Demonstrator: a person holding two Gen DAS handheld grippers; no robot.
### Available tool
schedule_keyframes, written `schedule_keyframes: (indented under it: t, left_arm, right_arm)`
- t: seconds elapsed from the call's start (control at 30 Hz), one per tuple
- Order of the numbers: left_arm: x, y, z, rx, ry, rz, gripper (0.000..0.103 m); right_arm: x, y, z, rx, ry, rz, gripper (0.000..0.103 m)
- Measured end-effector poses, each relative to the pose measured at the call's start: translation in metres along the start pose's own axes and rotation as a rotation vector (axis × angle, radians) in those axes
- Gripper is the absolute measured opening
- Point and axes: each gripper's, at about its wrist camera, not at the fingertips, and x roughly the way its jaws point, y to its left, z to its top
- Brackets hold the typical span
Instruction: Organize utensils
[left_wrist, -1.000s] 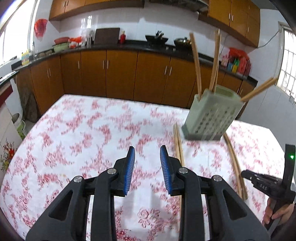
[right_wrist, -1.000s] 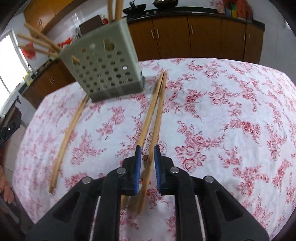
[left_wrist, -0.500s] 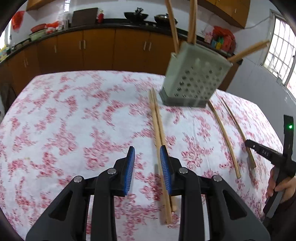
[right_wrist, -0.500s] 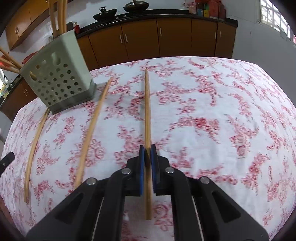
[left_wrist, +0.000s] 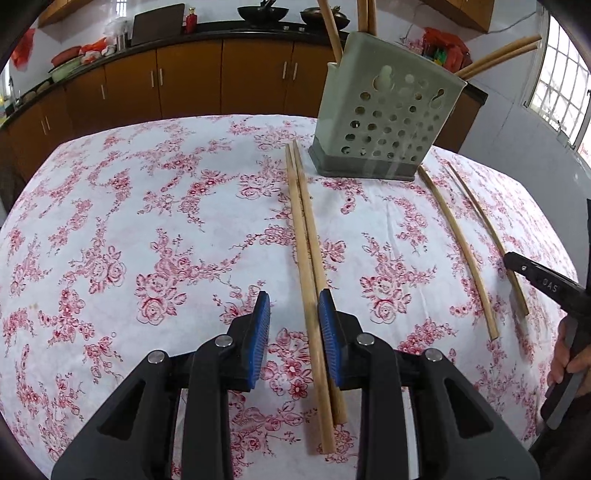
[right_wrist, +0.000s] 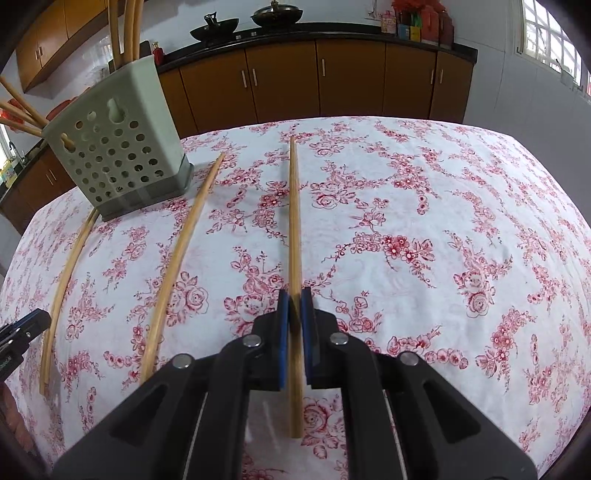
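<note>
Chopstick pair (left_wrist: 308, 258) lies inside the gap of my left tongs (left_wrist: 293, 317), which stand open, closer to the right finger than the left. Its long axis runs straight on from the tongs toward the holder (left_wrist: 384, 122), so I judge a plain squeeze would take both sticks. My right tongs (right_wrist: 294, 306) are clamped on a single stick (right_wrist: 294, 221) that points dead ahead over the cloth (right_wrist: 443, 221). For them the holder stands ahead and to the left. The pair is the left tongs' to take. Half a second ago it lay at the right finger, not between the two, and the right tongs already pinched their stick.
</note>
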Motion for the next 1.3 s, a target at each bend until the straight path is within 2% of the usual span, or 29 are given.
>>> schedule_keyframes:
  t: [0.33,0.4,0.43,0.47,0.5,0.73,0.87,1.0,1.3]
  left_arm:
    - [0.007,-0.006,-0.002,0.044,-0.013,0.068,0.028]
    - [0.009,-0.007,-0.001,0.056,-0.018,0.088,0.023]
    - [0.010,-0.007,-0.001,0.056,-0.020,0.101,0.016]
    - [0.011,-0.005,0.002,0.048,-0.020,0.108,0.010]
    - [0.013,-0.002,0.005,0.035,-0.019,0.115,0.009]
    - [0.017,0.040,0.021,-0.062,-0.017,0.177,0.008]
    - [0.015,0.052,0.022,-0.070,-0.011,0.129,0.008]
    - [0.012,0.052,0.018,-0.050,-0.018,0.097,0.009]
    - [0.011,0.051,0.014,-0.049,-0.028,0.094,0.009]
  right_arm:
    - [0.000,0.004,0.000,-0.010,0.000,-0.009,0.009]
    - [0.001,0.008,0.001,-0.016,0.003,-0.002,0.011]
    - [0.002,0.010,0.001,-0.024,0.003,-0.001,0.012]
    - [0.002,0.012,0.002,-0.031,0.004,-0.001,0.012]
    - [0.003,0.014,0.002,-0.041,0.003,-0.002,0.012]
    - [0.005,0.004,0.004,-0.027,-0.008,-0.021,0.008]
    - [0.005,-0.008,0.005,-0.005,-0.006,-0.024,0.008]
    - [0.004,-0.007,0.003,-0.034,-0.011,-0.001,0.008]
    - [0.002,-0.005,-0.005,-0.044,-0.028,0.009,0.008]
